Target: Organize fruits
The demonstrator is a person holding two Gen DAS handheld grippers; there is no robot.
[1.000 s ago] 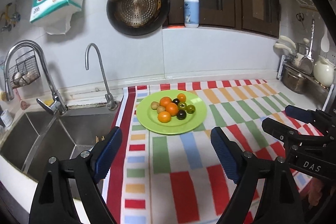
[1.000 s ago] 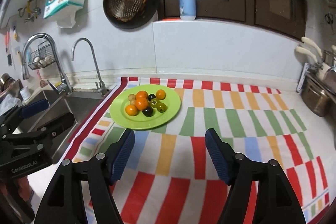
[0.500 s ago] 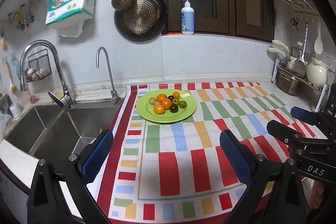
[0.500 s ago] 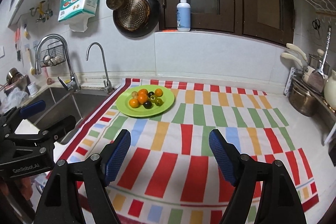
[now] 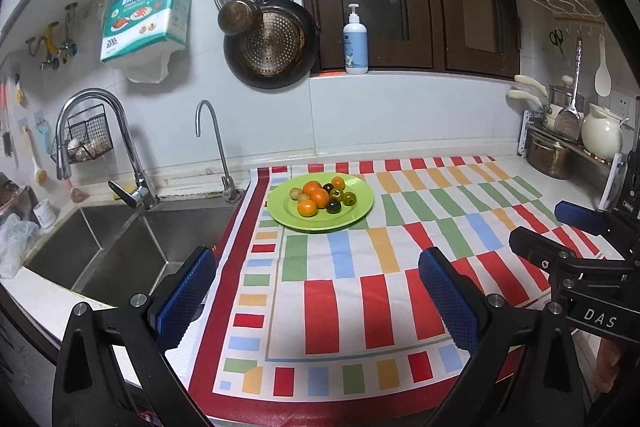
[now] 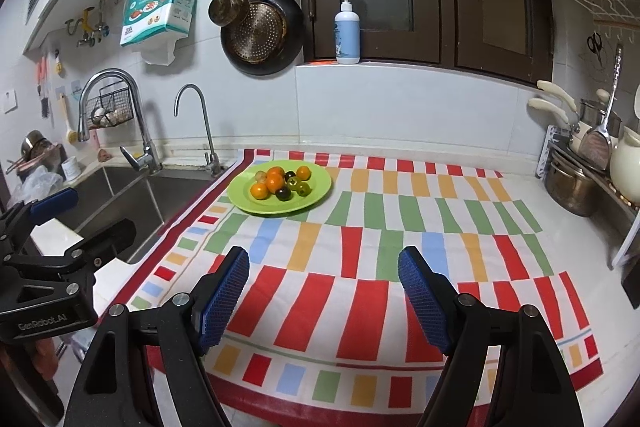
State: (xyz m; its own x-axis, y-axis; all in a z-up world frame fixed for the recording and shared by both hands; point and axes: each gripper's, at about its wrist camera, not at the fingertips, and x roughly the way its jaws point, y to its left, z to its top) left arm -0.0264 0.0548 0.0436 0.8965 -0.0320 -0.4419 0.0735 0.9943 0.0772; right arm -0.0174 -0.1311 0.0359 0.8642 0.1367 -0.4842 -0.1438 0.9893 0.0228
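A green plate (image 5: pixel 354 215) (image 6: pixel 318 193) sits on the far left part of a striped cloth (image 5: pixel 372 291) (image 6: pixel 360 307). On it lie several small fruits (image 5: pixel 320 197) (image 6: pixel 280 183): orange, dark and green ones in a cluster. My left gripper (image 5: pixel 316 279) hangs well back from the plate, near the counter's front edge, open wide with nothing between its blue pads. My right gripper (image 6: pixel 324 267) is open too, empty, over the cloth's front half. Each gripper also shows at the edge of the other's view: the right gripper (image 5: pixel 560 227) and the left gripper (image 6: pixel 68 223).
A steel sink (image 5: pixel 120 247) with two faucets (image 5: pixel 132 155) lies left of the cloth. Pots and a white kettle (image 5: pixel 600 135) stand on a rack at the right. A soap bottle (image 5: pixel 355 43) is on the ledge, and pans (image 5: pixel 272 43) hang on the wall.
Both grippers have drawn back from the plate, which now looks smaller and farther off. The left jaws have spread wider, and the right ones slightly.
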